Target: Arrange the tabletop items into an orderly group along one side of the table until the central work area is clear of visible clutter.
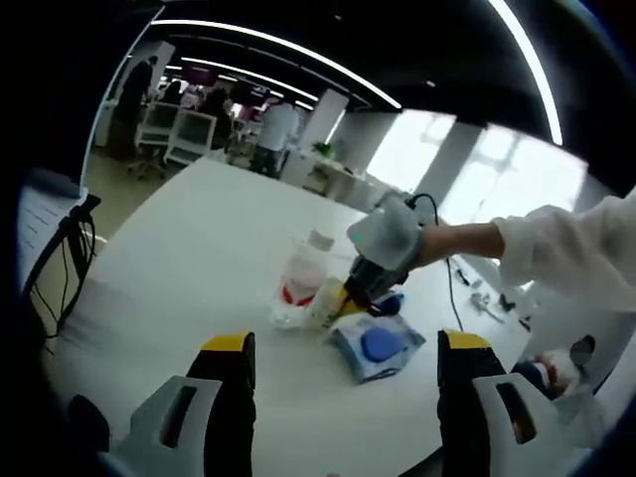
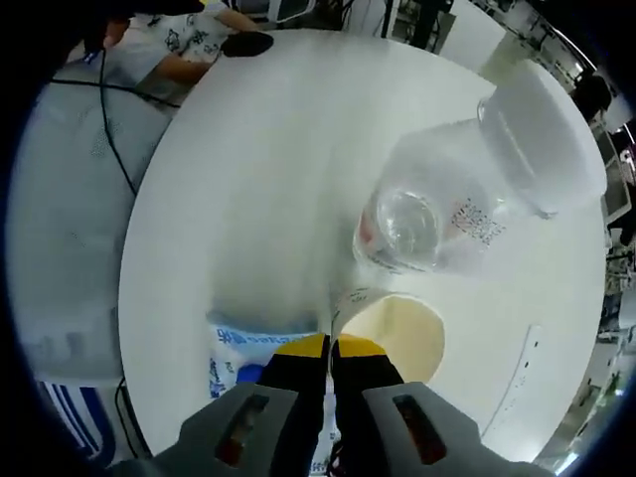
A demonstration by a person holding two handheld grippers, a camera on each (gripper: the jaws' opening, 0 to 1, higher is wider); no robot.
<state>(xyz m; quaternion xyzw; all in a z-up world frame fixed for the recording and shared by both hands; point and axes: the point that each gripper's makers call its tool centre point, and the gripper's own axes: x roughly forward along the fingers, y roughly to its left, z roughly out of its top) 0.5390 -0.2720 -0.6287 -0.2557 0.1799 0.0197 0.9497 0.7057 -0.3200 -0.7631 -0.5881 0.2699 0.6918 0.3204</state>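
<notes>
On the white table (image 1: 199,248), a clear bottle (image 1: 301,280) stands.

White tabletop (image 1: 199,248); clear bottle (image 1: 301,278) — red label, white cap; cream-yellow cup (image 2: 397,338); blue-and-white wipes pack (image 1: 378,346); yellow-tipped black left claw (image 1: 343,363).

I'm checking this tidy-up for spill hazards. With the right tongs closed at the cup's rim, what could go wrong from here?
1. The right tongs look shut on the paper cup rim; pulling it could crush or tip it.
2. The clear bottle stands close beside the cup, so dragging the cup may knock it over.
3. The wipes pack lies right by the cup and could be swept along.
</notes>
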